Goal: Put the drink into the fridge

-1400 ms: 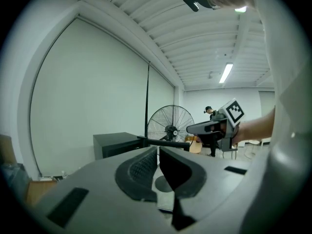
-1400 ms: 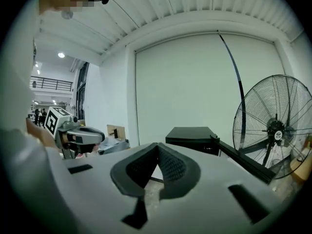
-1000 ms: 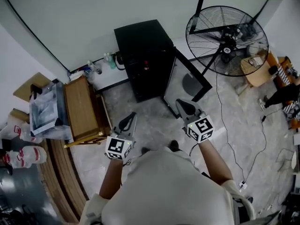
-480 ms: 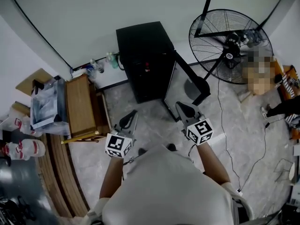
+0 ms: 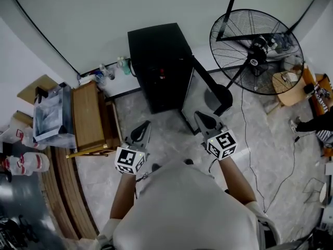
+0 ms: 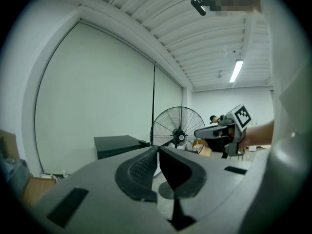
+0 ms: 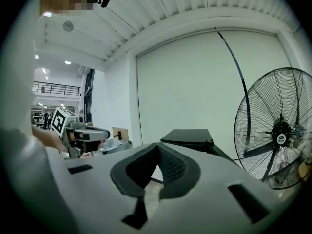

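While facing fridge (image 5: 156,43) with door (image 5: 205,92) swung wide for loading, holding left gripper (image 5: 144,128) and right gripper (image 5: 200,116) level, well back, both pressed shut on nothing, possible drink (image 5: 162,72) showing red inside already.

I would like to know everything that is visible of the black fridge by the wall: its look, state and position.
The black fridge is a small, boxy cabinet with a flat matte top. It stands upright on the pale stone-like floor, with its back to the white wall. Its door, a black frame around a greyish panel, is swung wide open toward the fan. A small red spot shows at its open front, too small to identify.
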